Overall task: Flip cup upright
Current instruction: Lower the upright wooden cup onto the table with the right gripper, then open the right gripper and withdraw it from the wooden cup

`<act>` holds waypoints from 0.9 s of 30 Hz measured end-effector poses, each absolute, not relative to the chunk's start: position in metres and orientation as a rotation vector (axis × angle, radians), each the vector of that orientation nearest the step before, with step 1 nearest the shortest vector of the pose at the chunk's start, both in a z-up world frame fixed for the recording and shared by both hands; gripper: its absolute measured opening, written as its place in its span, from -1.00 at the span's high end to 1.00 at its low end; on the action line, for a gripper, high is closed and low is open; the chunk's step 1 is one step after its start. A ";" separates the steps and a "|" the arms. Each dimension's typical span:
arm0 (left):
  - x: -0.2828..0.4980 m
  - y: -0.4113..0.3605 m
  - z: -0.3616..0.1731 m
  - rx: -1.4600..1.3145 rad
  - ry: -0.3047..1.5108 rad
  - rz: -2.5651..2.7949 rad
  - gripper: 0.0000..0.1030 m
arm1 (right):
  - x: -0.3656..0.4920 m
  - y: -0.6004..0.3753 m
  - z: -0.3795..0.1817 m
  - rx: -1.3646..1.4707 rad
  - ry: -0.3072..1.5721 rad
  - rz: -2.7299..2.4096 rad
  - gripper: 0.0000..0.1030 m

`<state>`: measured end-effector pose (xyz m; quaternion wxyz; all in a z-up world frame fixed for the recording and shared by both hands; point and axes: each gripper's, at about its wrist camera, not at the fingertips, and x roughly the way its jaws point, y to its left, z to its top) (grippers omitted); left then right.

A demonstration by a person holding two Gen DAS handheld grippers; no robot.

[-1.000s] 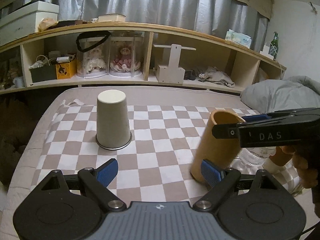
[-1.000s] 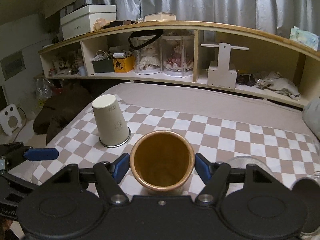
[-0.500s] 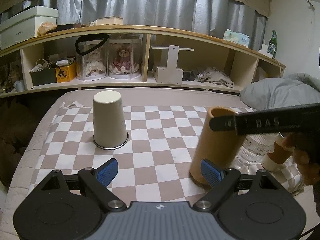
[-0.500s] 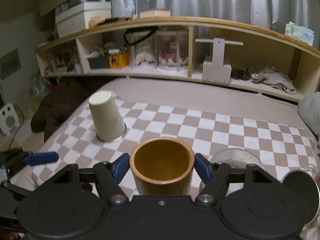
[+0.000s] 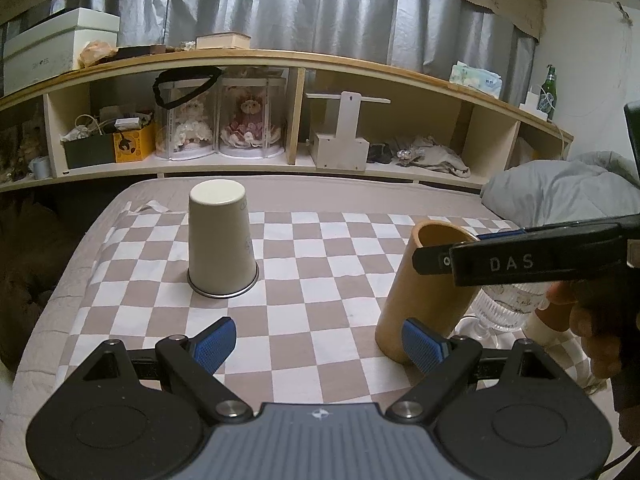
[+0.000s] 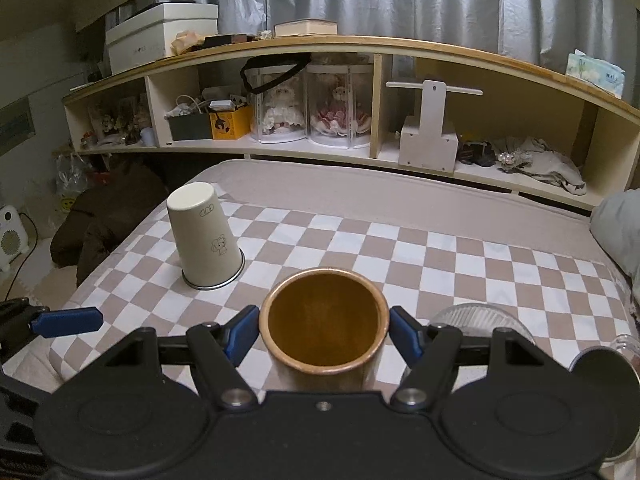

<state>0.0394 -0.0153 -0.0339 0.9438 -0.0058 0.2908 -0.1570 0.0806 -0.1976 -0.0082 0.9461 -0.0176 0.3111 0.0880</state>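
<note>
Tipped a second ago, the tan cup (image 6: 324,320) now stands mouth-up on the checkered cloth (image 5: 320,248) over the bed.
Your right tool (image 6: 322,330) clasps its rim; your left tool (image 5: 316,340) hangs spread, empty. The cream cup (image 5: 221,240) remains inverted.

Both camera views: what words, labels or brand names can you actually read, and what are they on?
"DAS": on the black right gripper.
White box: print too small.
Green bottle: label blurred.
Cream cup: small drawings, no words.
Tissue pack: print unreadable.
</note>
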 end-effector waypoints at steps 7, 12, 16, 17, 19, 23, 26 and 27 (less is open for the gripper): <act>0.032 -0.014 -0.022 -0.021 0.562 -0.313 -0.76 | 0.066 -0.210 0.003 0.044 0.578 0.195 -0.56; 0.020 -0.012 -0.011 -0.030 0.519 -0.289 -0.76 | 0.038 -0.221 0.014 0.021 0.507 0.182 -0.65; 0.006 -0.015 -0.006 0.008 0.475 -0.244 -0.92 | 0.012 -0.231 0.015 0.002 0.460 0.156 -0.74; 0.002 -0.016 -0.005 0.020 0.464 -0.234 -0.93 | 0.006 -0.234 0.015 -0.001 0.454 0.149 -0.76; -0.004 -0.017 -0.003 0.035 0.446 -0.225 -0.97 | -0.005 -0.240 0.013 -0.001 0.445 0.133 -0.79; -0.018 -0.021 -0.002 0.042 0.426 -0.209 -1.00 | -0.026 -0.249 0.009 0.009 0.430 0.120 -0.87; -0.027 -0.023 -0.002 0.043 0.417 -0.208 -1.00 | -0.039 -0.252 0.006 0.001 0.411 0.110 -0.93; -0.029 -0.024 -0.002 0.044 0.416 -0.211 -1.00 | -0.044 -0.252 0.005 -0.001 0.405 0.106 -0.96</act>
